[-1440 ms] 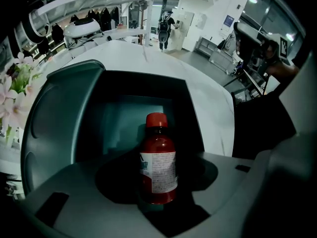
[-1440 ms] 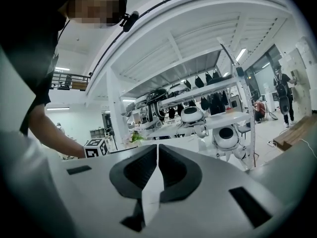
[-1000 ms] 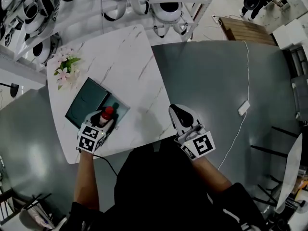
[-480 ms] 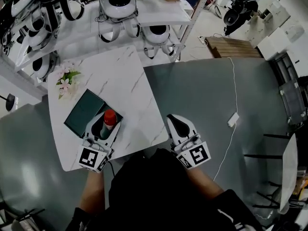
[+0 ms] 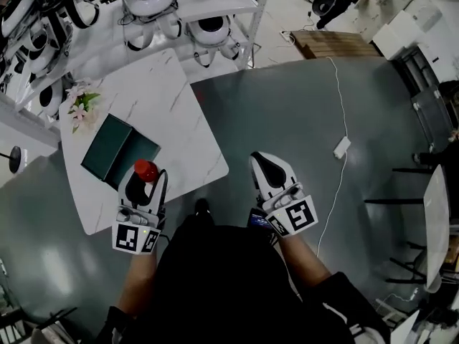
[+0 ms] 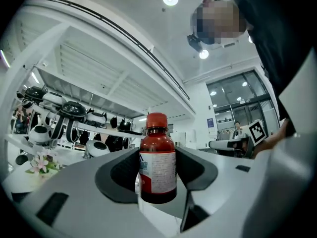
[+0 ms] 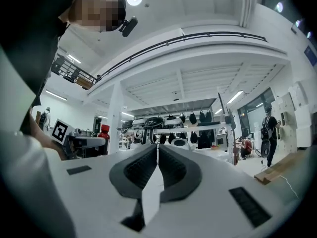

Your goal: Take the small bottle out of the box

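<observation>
surface: white marble table (image 5: 168, 102) | on it: open dark-green box (image 5: 107, 149), pink flowers (image 5: 80, 108) near box

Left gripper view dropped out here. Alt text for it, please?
A small red-capped bottle stands upright, gripped between the fingers of the left gripper. Behind it are a shelf of headgear and pink flowers.

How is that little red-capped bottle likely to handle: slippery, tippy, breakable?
The small bottle looks rigid; clamped upright in the left gripper, it probably won't flex. Its smooth, glossy sides could slip a little. Taller than wide with a narrow neck, it may tip if set down carelessly.
</observation>
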The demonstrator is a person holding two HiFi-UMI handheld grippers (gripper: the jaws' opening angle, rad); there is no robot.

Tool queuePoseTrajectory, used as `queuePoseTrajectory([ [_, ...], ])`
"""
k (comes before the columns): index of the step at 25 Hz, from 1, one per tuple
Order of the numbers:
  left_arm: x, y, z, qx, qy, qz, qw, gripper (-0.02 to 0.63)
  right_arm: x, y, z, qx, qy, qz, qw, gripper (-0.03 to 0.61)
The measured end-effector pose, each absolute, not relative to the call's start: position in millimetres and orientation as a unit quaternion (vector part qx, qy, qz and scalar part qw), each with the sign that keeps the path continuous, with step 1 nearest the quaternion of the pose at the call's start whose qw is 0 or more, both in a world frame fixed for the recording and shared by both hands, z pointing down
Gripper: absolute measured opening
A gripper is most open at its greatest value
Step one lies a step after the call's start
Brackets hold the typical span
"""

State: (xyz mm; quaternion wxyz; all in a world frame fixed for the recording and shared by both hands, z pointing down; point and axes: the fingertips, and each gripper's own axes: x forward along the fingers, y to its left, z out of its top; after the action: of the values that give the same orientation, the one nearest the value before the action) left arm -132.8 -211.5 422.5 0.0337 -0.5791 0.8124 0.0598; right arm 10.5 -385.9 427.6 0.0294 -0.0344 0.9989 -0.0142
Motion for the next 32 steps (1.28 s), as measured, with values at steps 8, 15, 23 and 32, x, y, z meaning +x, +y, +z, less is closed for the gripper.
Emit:
queuePoseTrajectory([
  [8,-52,-202,443,-0.593,0.803,0.062,-0.008,0.236,108,-375,452,-0.087,0.995,-0.043,0.005,0.037],
  [15,6,-176,460,-0.602,0.795,0.06,-0.043,0.236,154,-328,457,-0.075,0.996,-0.048,0.012,0.037],
  [23,46,-158,453,-0.638,0.765,0.059,-0.064,0.236,177,-291,439,-0.072,0.996,-0.054,0.014,0.037],
  [32,37,-109,442,-0.69,0.72,0.063,-0.045,0.236,172,-231,435,-0.116,0.993,-0.034,0.006,0.037],
])
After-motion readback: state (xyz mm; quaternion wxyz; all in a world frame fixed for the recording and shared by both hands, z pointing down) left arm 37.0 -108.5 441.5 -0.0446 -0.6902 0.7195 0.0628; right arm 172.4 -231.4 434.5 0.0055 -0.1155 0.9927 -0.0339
